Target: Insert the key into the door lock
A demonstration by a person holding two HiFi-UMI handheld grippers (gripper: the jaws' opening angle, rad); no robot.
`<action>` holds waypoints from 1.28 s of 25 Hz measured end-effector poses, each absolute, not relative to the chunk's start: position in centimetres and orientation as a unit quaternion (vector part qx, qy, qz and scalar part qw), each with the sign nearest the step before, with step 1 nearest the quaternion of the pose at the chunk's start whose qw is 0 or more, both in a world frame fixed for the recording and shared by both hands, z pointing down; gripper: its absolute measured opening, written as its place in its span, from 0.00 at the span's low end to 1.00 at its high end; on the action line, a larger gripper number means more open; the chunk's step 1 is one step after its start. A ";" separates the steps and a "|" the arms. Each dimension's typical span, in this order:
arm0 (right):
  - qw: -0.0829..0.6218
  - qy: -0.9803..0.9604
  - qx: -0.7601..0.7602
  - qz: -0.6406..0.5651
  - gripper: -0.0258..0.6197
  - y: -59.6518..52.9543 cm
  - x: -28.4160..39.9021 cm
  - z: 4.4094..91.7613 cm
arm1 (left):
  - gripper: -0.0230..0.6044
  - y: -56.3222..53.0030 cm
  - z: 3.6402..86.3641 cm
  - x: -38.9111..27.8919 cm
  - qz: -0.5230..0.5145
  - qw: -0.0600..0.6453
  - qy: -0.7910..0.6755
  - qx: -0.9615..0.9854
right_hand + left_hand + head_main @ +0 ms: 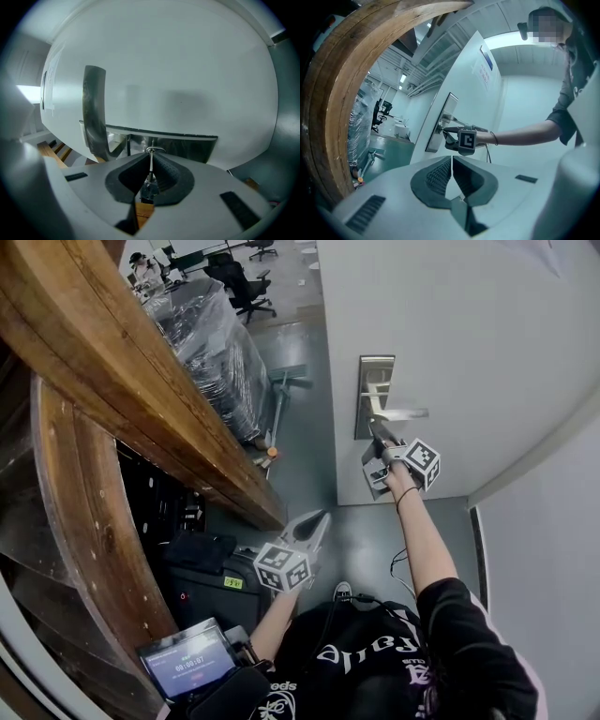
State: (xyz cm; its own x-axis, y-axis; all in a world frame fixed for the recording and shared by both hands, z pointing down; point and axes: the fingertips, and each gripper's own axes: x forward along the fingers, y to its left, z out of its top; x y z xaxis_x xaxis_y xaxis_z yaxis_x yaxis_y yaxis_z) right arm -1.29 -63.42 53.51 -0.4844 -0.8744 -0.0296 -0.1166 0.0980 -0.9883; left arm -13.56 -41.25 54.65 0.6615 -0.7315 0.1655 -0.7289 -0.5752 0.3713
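Observation:
The steel lock plate (375,390) with its lever handle (401,413) sits on the white door (450,324). My right gripper (377,429) is held up against the plate's lower part, just under the lever. In the right gripper view it (151,157) is shut on a thin metal key (151,164) that stands on edge, its tip against the lock plate (183,145). The lever (93,112) curves at the left. I cannot tell how deep the key sits. My left gripper (322,517) hangs low, away from the door, shut (452,159) with nothing in it.
A thick wooden beam (141,381) runs along the left. Plastic-wrapped goods (211,343) and office chairs (246,282) stand on the grey floor beyond. A small screen (187,662) sits at the lower left. From the left gripper view, the right gripper (466,139) shows at the lock plate (440,124).

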 end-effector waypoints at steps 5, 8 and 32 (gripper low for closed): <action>0.279 0.700 -0.414 -0.510 0.10 -63.2 -1.1 53.1 | 0.06 -40.3 54.5 -13.2 0.001 0.208 -0.415 0.886; 0.239 0.724 -0.431 -0.483 0.10 -61.5 -1.0 52.7 | 0.06 -39.9 54.2 -13.5 -0.002 0.208 -0.426 0.880; 0.020 0.878 -0.342 -0.333 0.08 -26.7 5.7 50.2 | 0.06 -25.7 52.0 0.8 -0.043 0.212 -0.445 0.869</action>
